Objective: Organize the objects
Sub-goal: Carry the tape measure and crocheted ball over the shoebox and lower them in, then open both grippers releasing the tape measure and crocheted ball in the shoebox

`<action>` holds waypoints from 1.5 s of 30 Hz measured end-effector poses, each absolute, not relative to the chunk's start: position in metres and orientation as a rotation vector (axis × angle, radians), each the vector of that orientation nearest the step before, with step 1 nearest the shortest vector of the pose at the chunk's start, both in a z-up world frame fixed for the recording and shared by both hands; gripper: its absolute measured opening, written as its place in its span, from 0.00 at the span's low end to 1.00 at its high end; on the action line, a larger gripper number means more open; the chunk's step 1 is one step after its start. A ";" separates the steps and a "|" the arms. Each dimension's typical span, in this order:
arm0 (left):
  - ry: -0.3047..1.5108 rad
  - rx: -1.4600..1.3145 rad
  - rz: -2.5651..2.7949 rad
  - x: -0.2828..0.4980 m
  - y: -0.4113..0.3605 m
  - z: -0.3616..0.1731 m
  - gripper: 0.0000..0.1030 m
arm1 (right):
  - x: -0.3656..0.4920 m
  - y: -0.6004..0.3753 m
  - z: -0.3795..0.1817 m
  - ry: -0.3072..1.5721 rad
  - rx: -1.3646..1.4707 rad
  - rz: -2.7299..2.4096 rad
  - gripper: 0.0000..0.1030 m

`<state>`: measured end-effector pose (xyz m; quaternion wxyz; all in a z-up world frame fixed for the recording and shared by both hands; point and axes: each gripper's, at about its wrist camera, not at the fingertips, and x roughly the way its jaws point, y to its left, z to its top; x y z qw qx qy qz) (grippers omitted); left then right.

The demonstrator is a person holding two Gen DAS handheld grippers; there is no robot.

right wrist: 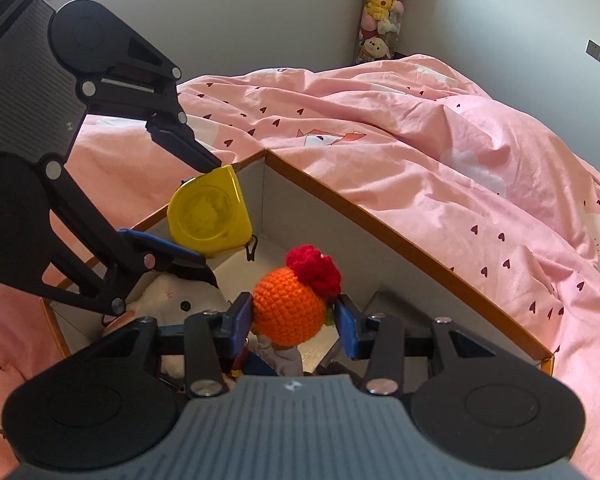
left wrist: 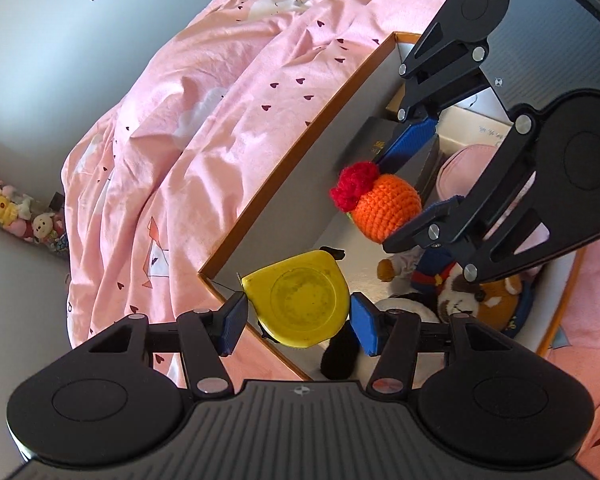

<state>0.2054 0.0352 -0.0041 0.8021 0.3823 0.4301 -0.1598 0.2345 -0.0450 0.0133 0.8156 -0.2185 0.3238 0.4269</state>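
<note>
A yellow tape measure (left wrist: 300,304) sits between the blue pads of my left gripper (left wrist: 298,320), which is shut on it above the near corner of an open cardboard box (left wrist: 300,128). My right gripper (right wrist: 294,320) is shut on an orange crocheted toy with a red tuft (right wrist: 290,308), held over the box's inside. In the right wrist view the left gripper (right wrist: 192,206) comes in from the left, the tape measure (right wrist: 208,216) in its jaws. In the left wrist view the right gripper (left wrist: 426,174) and the toy (left wrist: 384,208) are at the upper right.
The box (right wrist: 400,248) rests on a pink duvet with small hearts (right wrist: 440,152). Inside lie plush toys (left wrist: 480,296), a white plush (right wrist: 172,296), a pink pouch (left wrist: 464,168) and a dark carton (left wrist: 380,144). More plush toys (right wrist: 380,12) stand stacked in the room's corner.
</note>
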 end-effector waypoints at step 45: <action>1.075 0.869 -0.447 0.275 0.044 -0.066 0.64 | 0.286 -0.011 -0.041 0.781 -0.591 0.919 0.56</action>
